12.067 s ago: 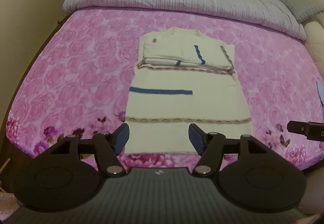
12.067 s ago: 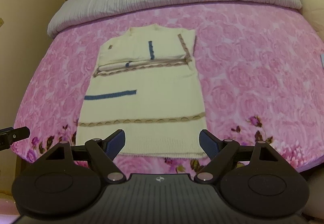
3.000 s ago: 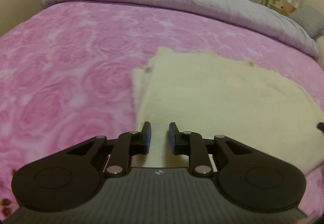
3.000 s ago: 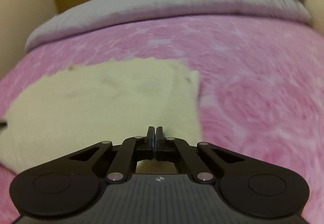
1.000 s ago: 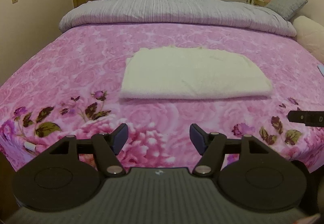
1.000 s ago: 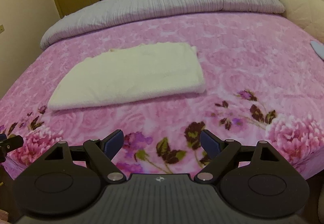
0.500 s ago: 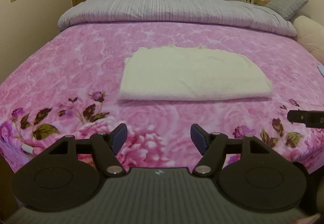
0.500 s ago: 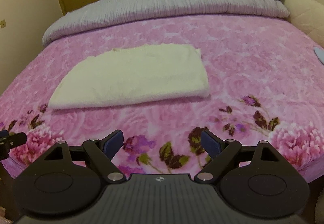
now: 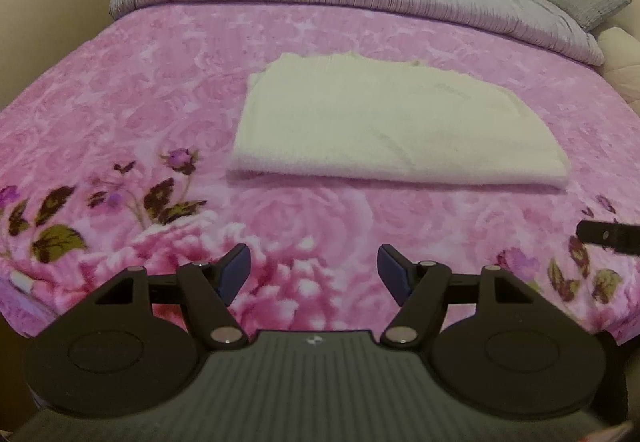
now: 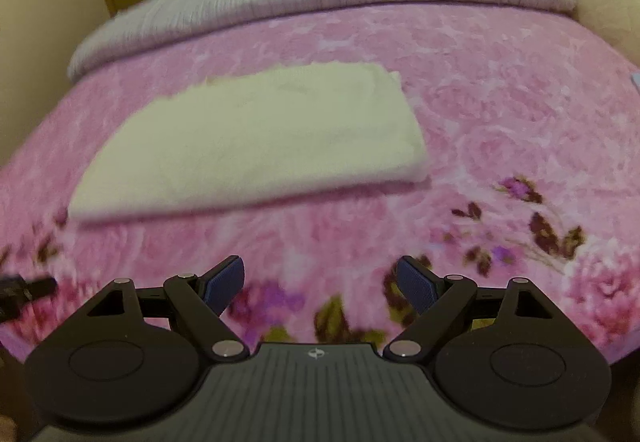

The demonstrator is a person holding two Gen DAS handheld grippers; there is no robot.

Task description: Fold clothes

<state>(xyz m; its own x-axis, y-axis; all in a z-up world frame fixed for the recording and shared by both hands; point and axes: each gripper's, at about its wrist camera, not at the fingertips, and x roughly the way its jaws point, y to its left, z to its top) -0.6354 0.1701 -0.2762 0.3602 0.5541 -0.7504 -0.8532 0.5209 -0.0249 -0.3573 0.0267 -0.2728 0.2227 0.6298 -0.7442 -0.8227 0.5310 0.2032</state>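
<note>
Cream garment [image 9: 392, 126] folded into a flat rectangle, lying mid-bed on pink floral blanket [image 9: 132, 90], left gripper [image 9: 314, 274] spread, empty, right gripper [image 10: 320, 282] spread, empty, both short of the garment

Each unit has a dark grey ribbed housing with a small white logo at its 12 o'clock edge. Two black round discs flank the housing at 9 and 3 o'clock. Black linkage arms with silver pivot screws carry the left tongs [image 9: 314, 274] and right tongs [image 10: 320, 282]; finger pads [image 9: 234, 272] are blue.
</note>
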